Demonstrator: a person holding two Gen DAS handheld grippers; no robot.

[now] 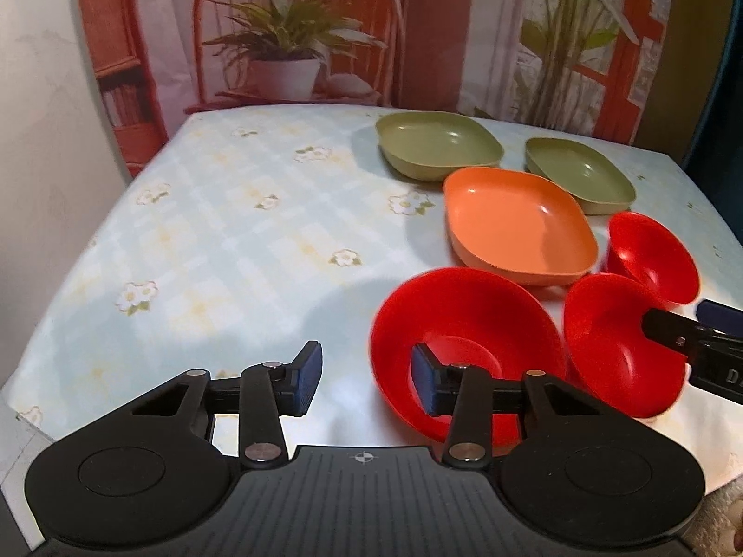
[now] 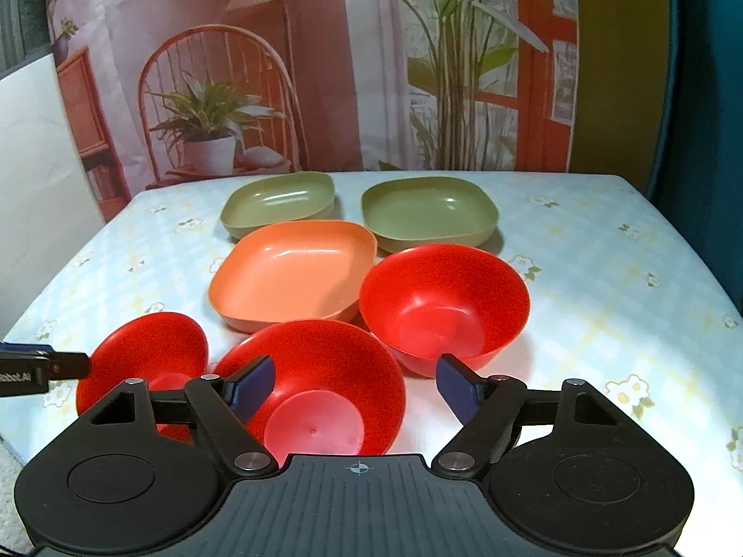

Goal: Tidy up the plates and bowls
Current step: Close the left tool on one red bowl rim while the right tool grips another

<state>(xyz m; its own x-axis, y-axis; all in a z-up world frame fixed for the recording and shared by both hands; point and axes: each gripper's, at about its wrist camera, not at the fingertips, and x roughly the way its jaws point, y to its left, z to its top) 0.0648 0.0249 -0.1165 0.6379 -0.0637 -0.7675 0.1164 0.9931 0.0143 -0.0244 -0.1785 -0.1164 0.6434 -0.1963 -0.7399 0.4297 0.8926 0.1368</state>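
Three red bowls stand at the near side of the table. My left gripper (image 1: 367, 380) is open astride the left rim of the nearest bowl (image 1: 464, 320): one pad is inside, the other outside, and neither presses on it. My right gripper (image 2: 355, 385) is open too, its left pad inside the middle bowl (image 2: 320, 371) and its right pad clear of the rim. The third bowl (image 2: 446, 301) stands free on the right. Behind them lie an orange plate (image 2: 292, 269) and two green plates (image 2: 278, 199) (image 2: 427, 213).
The table (image 1: 209, 232) has a pale floral cloth, with open cloth on the left half. A printed backdrop (image 1: 302, 46) hangs behind the far edge and a white panel (image 1: 42, 93) stands at the left. The table's right edge (image 2: 696, 255) lies near the bowls.
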